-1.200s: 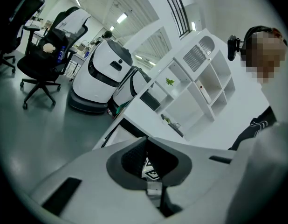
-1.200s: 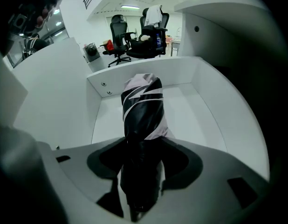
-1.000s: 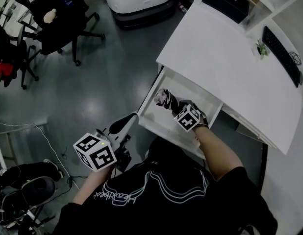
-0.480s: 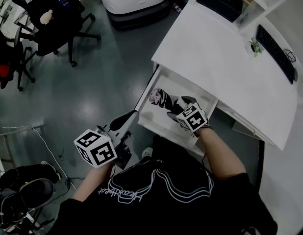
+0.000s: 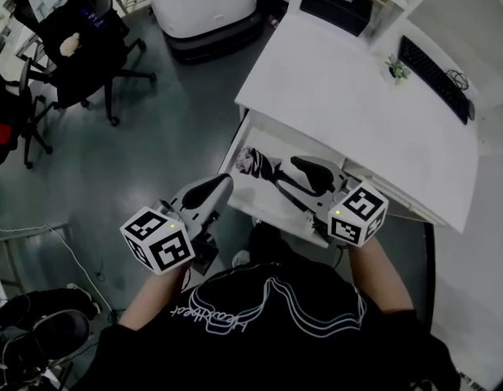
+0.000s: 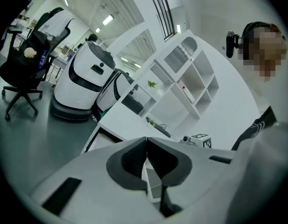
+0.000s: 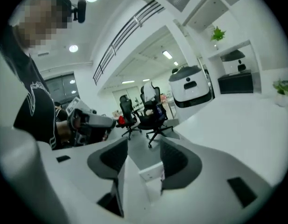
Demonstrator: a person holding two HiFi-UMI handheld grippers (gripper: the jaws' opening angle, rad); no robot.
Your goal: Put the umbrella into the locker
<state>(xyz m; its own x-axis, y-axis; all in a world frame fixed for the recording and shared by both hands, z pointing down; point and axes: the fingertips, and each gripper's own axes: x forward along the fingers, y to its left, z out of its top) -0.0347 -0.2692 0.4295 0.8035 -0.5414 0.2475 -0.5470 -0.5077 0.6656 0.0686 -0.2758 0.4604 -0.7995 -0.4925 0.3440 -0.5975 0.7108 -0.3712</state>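
The folded, patterned umbrella (image 5: 255, 163) lies in the open white locker drawer (image 5: 235, 143) under the desk. My right gripper (image 5: 297, 179) hangs above the drawer, to the right of the umbrella and apart from it. Its jaws are closing with nothing between them, and in the right gripper view (image 7: 143, 146) a gap still shows. My left gripper (image 5: 209, 191) is held in front of the drawer's near left corner. In the left gripper view (image 6: 146, 141) its tips meet and it is shut and empty. The drawer's dark opening (image 6: 95, 141) shows past it.
The white desk top (image 5: 357, 96) carries a keyboard (image 5: 435, 68) and a small plant (image 5: 395, 69). A white robot base (image 5: 203, 6) stands on the grey floor beyond the drawer. Black office chairs (image 5: 80, 47) are at the upper left. Cables lie at the lower left.
My right gripper has let go of the umbrella, which stays in the drawer, and has risen out of the drawer towards me. My left gripper has come up a little.
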